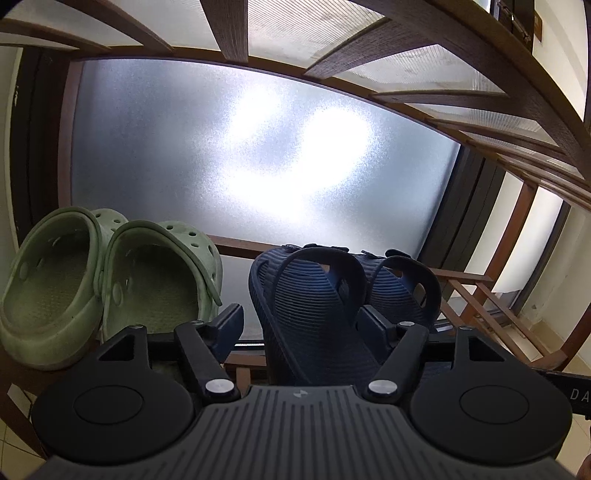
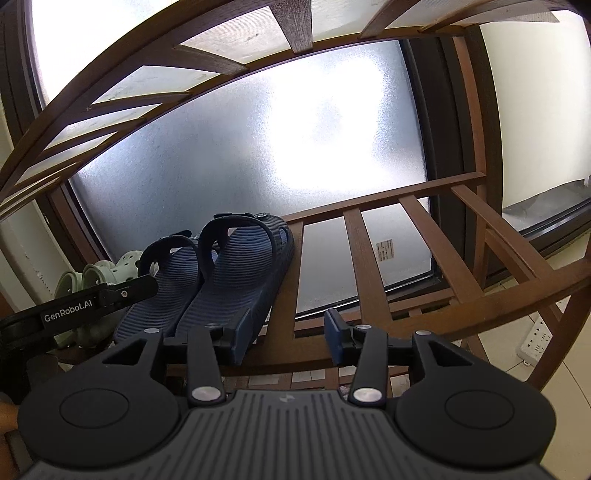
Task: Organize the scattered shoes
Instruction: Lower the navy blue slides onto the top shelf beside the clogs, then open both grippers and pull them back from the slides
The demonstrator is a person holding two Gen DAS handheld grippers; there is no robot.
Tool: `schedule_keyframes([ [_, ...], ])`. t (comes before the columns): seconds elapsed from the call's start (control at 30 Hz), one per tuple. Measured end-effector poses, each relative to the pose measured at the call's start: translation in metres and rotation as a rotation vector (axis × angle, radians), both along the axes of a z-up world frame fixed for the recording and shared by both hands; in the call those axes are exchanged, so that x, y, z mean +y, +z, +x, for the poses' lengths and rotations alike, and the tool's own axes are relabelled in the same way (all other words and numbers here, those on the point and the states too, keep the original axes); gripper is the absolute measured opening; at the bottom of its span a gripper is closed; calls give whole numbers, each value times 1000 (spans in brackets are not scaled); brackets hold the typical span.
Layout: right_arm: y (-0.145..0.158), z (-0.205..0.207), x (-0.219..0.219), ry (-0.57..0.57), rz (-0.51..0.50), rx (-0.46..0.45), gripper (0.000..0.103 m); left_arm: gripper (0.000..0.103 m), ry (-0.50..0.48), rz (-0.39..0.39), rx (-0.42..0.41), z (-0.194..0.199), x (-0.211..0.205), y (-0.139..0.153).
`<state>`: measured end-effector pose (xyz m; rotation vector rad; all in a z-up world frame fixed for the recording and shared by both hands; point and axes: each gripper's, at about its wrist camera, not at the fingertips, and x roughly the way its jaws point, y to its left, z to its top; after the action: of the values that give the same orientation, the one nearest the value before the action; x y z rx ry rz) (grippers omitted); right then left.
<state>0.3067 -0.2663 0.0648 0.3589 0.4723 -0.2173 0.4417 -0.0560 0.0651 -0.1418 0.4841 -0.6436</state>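
Left tool (image 1: 303,325): fingers apart, straddling the heel of one navy slipper (image 1: 314,302), not clamped. Right tool (image 2: 286,332): fingers apart, empty, beside the navy pair (image 2: 207,284). Both slippers lay on the wooden slatted rack (image 2: 369,266); green clogs (image 1: 96,280) stood left.

The wooden shoe rack (image 2: 354,236) has bare slats to the right of the blue sandals (image 2: 221,280); a gripper could pass there; the green clogs (image 1: 92,280) fill the left end, just beside the sandals; another shelf (image 1: 229,29) sits overhead.
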Motion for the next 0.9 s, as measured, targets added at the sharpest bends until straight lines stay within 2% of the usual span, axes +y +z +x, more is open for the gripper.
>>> schedule_keyframes([
  [0.3, -12, -34, 3, -2, 1, 32, 69, 74, -14, -23, 60, -17, 9, -10],
  [0.47, -26, -51, 7, -1, -10, 59, 80, 76, -46, -18, 20, -44, 12, -14],
  [0.67, -43, -70, 12, 5, -19, 82, 87, 82, -84, 0, -31, -71, 13, -19],
  [0.77, -51, -78, 14, 6, -21, 91, 88, 82, -106, 24, -67, -86, 11, -28],
  [0.9, -68, -91, 15, 4, -11, 115, 91, 82, -132, 43, -61, -100, 9, -43],
])
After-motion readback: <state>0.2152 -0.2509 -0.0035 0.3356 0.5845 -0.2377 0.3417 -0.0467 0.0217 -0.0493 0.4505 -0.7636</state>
